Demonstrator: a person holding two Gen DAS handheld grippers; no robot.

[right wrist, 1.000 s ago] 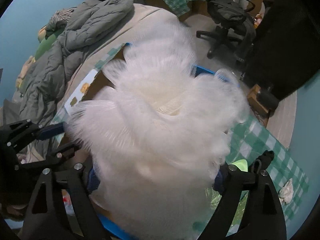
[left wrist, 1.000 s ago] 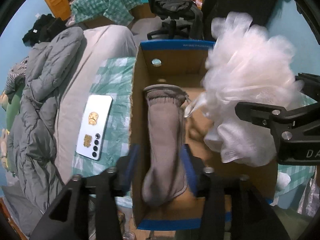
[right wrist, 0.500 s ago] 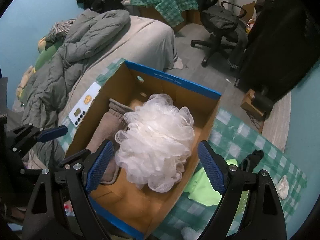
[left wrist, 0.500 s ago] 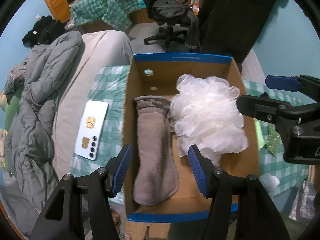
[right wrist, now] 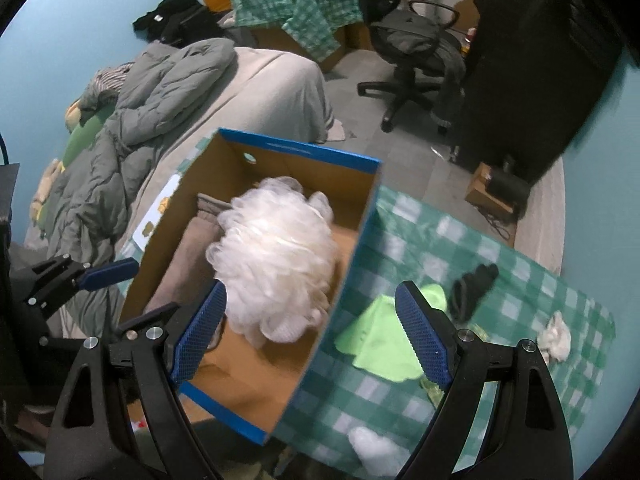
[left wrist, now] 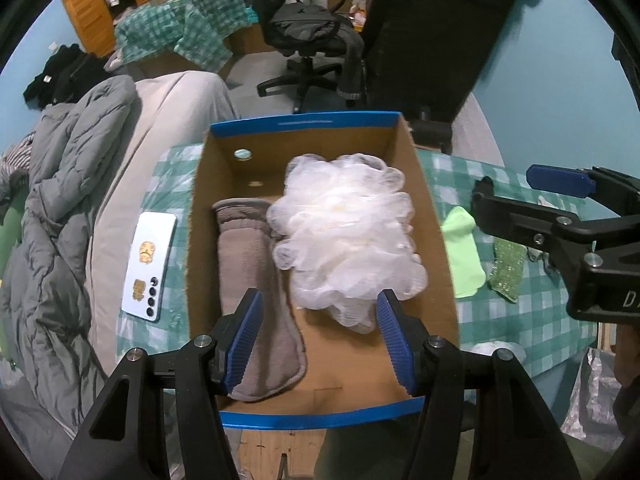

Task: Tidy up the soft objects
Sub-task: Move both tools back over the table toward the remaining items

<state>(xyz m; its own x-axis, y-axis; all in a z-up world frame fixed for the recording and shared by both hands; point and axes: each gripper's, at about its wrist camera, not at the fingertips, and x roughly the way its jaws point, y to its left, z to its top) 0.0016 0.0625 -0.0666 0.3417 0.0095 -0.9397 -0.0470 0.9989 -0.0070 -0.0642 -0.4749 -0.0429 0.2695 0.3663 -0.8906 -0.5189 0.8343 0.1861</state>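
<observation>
I see the cardboard box (left wrist: 434,240) with blue edging standing open on the checked cloth. Inside it, a grey-brown sock (left wrist: 256,280) lies flat along the left side, cuff toward the far wall. Touching it on the right sits a white mesh bath pouf (left wrist: 344,240), fluffy and rounded. Outside the box, to its right, I see a light green cloth (left wrist: 464,252), a sparkly green piece (left wrist: 506,270) beside it, and a black sock (right wrist: 474,284).
</observation>
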